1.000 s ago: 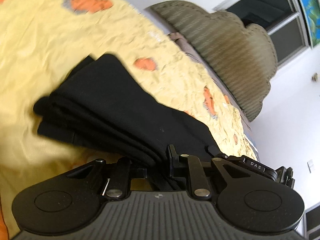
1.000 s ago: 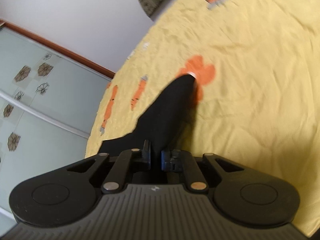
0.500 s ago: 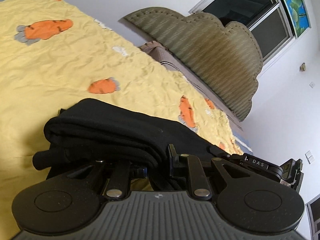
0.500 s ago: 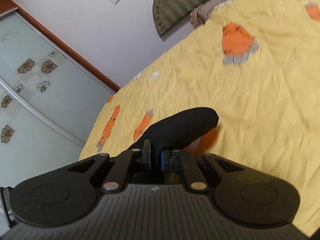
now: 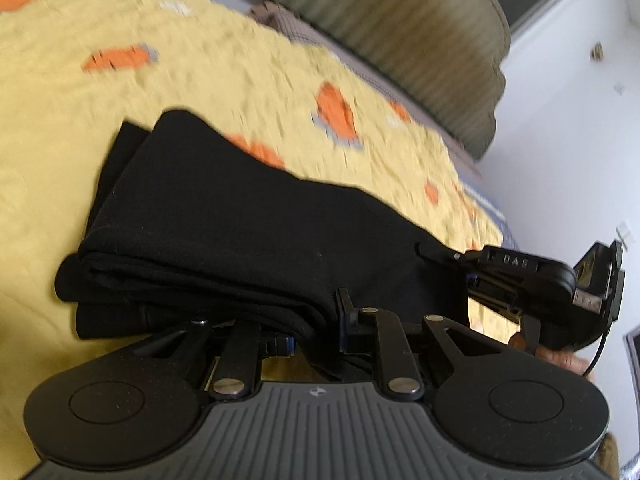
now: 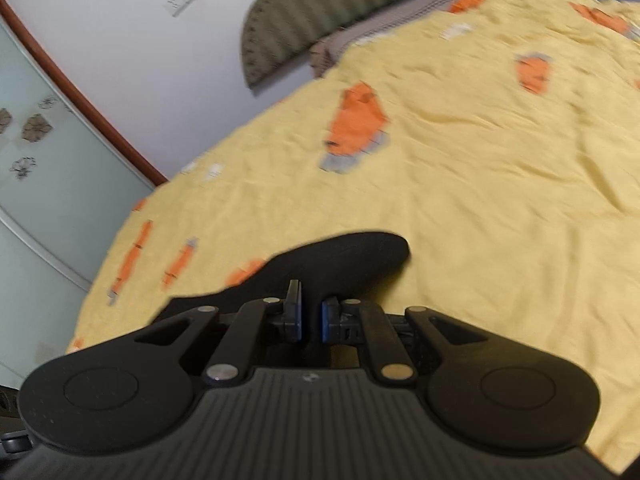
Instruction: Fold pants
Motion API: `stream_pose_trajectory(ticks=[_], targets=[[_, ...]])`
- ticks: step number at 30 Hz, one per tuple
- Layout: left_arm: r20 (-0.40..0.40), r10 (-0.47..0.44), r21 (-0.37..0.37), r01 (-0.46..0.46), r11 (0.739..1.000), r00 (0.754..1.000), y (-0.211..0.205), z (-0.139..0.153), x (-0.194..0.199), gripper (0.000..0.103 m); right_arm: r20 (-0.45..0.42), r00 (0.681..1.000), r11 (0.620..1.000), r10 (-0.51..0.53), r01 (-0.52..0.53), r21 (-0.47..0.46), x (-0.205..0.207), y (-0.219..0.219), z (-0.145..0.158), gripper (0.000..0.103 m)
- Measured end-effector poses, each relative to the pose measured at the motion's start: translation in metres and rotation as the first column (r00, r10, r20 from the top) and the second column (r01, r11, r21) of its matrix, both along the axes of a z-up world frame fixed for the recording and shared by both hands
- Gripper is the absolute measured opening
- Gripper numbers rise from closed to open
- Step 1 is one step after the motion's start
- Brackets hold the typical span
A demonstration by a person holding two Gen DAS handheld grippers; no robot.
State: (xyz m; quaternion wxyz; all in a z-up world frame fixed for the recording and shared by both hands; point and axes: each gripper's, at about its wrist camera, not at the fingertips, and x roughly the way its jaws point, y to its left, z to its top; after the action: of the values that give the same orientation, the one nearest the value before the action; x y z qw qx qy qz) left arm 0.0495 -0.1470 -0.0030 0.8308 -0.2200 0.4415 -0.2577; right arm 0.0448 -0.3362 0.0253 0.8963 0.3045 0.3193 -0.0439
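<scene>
The black pants (image 5: 224, 216) are folded into a thick bundle of several layers, held over a yellow bed cover (image 5: 80, 128). My left gripper (image 5: 312, 320) is shut on the near edge of the bundle; the folded layers run between its fingers. My right gripper (image 6: 310, 316) is shut on the other end of the pants (image 6: 336, 264), which stick out forward past its fingers. The right gripper also shows in the left wrist view (image 5: 536, 280), at the right end of the bundle. Both views are blurred by motion.
The bed cover (image 6: 480, 184) is yellow with orange carrot prints. A green padded headboard (image 5: 400, 28) stands at the far end against a white wall. A glass wardrobe door (image 6: 40, 184) with flower marks is at the left in the right wrist view.
Both grippers have stayed shut on the pants and swung with them. The bundle has tilted and dropped lower towards the bed cover. The right view has turned more towards the headboard.
</scene>
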Motion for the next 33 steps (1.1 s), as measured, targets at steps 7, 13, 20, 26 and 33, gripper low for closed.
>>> stream_pose_trajectory(ticks=[7,13,20,26,33], targets=[[-0.047,-0.044,0.040,0.046,0.998,0.998,-0.007,-0.020,-0.012,0.017,-0.106,0.994,0.999,-0.037,0.039,0.014,-0.031,-0.012,-0.035,0.011],[-0.072,-0.079,0.037,0.082,0.996,0.994,0.005,-0.015,-0.015,0.022,-0.112,0.982,0.988,-0.154,0.153,-0.021,-0.048,-0.022,-0.030,0.027],[0.007,-0.120,0.142,0.118,0.983,0.993,0.019,0.005,-0.041,0.026,-0.004,0.998,0.996,-0.068,0.068,-0.066,-0.007,0.006,-0.007,0.027],[0.072,-0.069,0.176,0.055,0.983,0.995,0.065,0.029,-0.049,0.027,-0.114,0.993,0.993,-0.005,-0.008,-0.116,0.046,0.033,-0.049,0.028],[0.142,0.100,0.041,-0.107,0.993,0.985,0.112,0.049,-0.011,0.073,-0.015,0.997,0.948,0.082,-0.083,-0.307,0.035,0.103,-0.010,0.031]])
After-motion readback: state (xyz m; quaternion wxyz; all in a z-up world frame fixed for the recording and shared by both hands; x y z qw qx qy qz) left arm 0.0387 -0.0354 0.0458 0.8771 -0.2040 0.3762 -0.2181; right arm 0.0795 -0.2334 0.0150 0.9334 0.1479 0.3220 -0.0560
